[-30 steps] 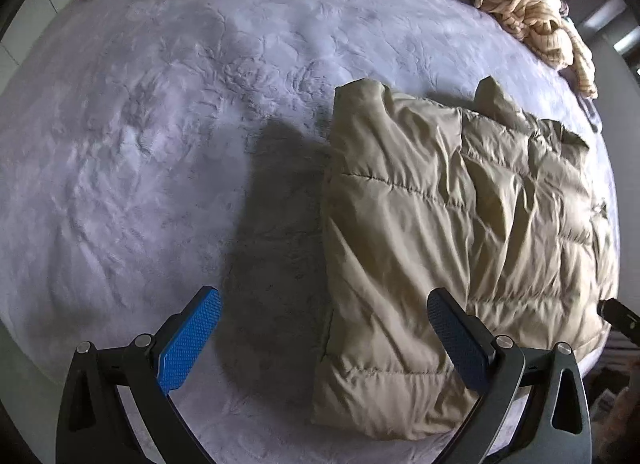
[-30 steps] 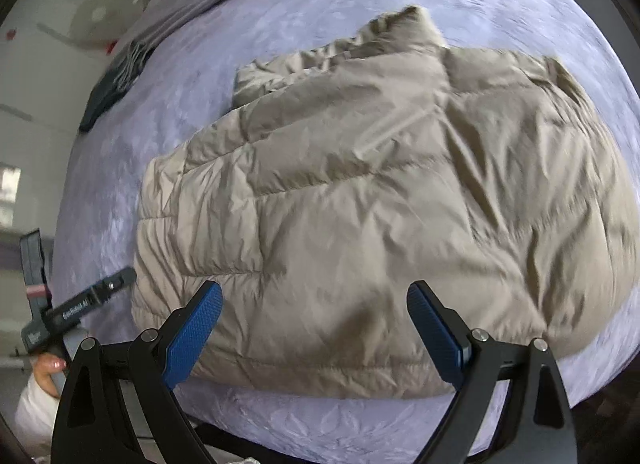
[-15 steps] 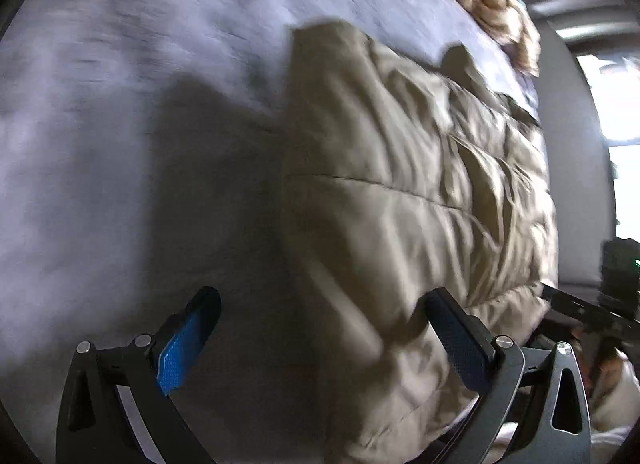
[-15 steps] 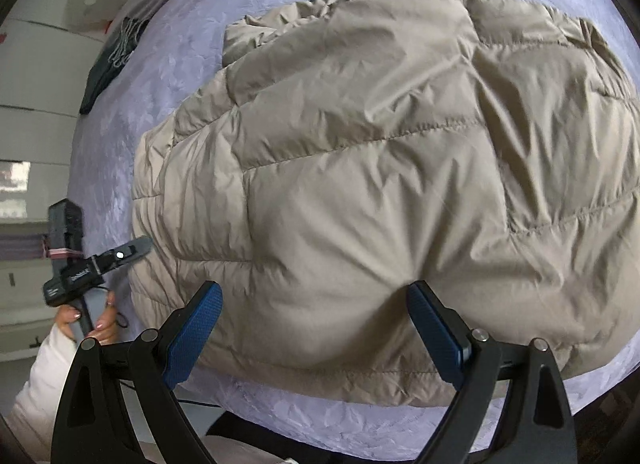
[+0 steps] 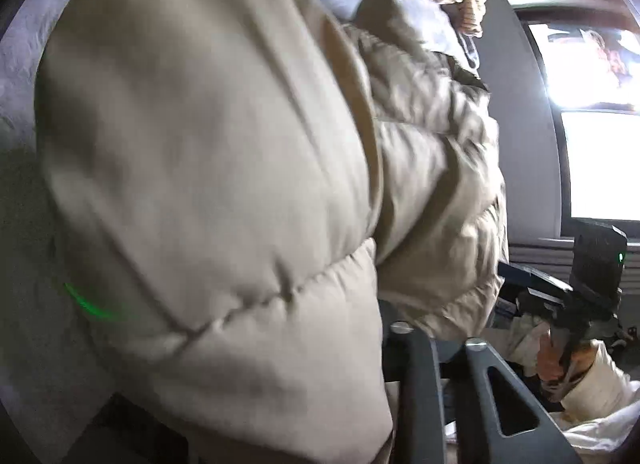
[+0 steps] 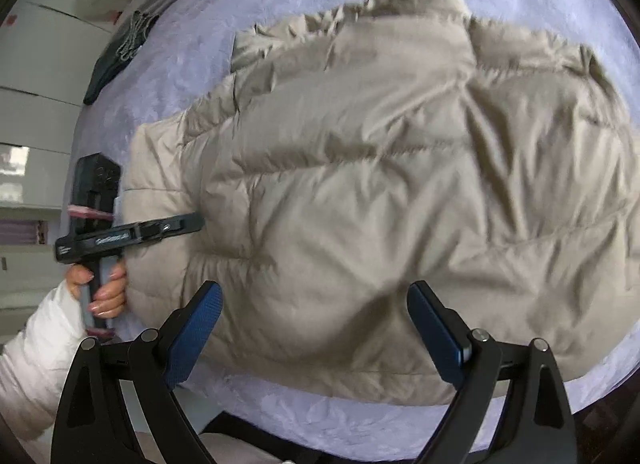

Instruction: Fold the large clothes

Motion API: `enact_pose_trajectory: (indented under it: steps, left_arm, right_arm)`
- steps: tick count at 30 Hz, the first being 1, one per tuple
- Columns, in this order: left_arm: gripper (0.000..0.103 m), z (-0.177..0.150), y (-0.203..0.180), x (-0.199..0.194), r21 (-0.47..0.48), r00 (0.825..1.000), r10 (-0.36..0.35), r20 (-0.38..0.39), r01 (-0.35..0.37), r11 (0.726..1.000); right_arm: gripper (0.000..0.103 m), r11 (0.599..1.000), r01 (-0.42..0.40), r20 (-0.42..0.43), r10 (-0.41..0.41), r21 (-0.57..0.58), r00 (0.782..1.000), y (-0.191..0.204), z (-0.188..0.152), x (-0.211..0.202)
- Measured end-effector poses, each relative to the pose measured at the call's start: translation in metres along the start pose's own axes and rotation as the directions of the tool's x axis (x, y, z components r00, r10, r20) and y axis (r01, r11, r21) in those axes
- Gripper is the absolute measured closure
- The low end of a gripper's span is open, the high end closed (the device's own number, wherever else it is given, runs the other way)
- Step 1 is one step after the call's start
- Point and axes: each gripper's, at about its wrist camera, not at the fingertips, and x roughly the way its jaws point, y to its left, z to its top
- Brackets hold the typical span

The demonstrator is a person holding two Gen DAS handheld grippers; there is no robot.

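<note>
beige puffer jacket lies folded on lilac bedspread, near its front edge; your right gripper hovers over hem, blue pads spread apart, gripping nothing; your left gripper reaches jacket's left edge, fingers buried in fabric, can't tell if clamped

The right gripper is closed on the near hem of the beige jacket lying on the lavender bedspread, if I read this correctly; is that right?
Not quite: the right gripper is open, not closed. The right wrist view shows its blue pads spread wide apart at the near hem of the beige jacket, which does lie on the lavender bedspread.
</note>
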Motion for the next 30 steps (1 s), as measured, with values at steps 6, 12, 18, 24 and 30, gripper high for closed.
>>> enact_pose_trajectory:
  steps: [6,12,18,24,30]
  left_arm:
    - [0.078,-0.008,-0.034,-0.028,-0.009,0.999,-0.009,0.044,0.01,1.0]
    - [0.078,-0.01,-0.11,-0.054,0.032,0.998,-0.006,0.058,0.004,0.999]
    - [0.078,0.003,-0.205,-0.04,0.094,0.999,0.042,0.034,-0.045,0.995]
    - [0.077,0.022,-0.276,0.003,0.113,0.992,0.126,-0.003,-0.125,0.986]
    - [0.052,0.045,-0.319,0.049,0.152,0.985,0.159,-0.069,-0.147,0.977]
  right_arm:
    - [0.094,0.997,0.029,0.097,-0.036,0.072,0.995,-0.022,0.016,-0.003]
    - [0.096,0.995,-0.044,0.134,0.032,0.09,0.99,-0.051,0.041,0.027]
    - [0.102,0.973,-0.163,0.136,0.141,0.165,0.981,-0.082,0.058,0.052]
    - [0.103,0.944,-0.262,0.133,0.238,0.203,0.962,-0.103,0.06,0.067]
    - [0.103,0.902,-0.357,0.112,0.339,0.242,0.934,-0.128,0.059,0.062]
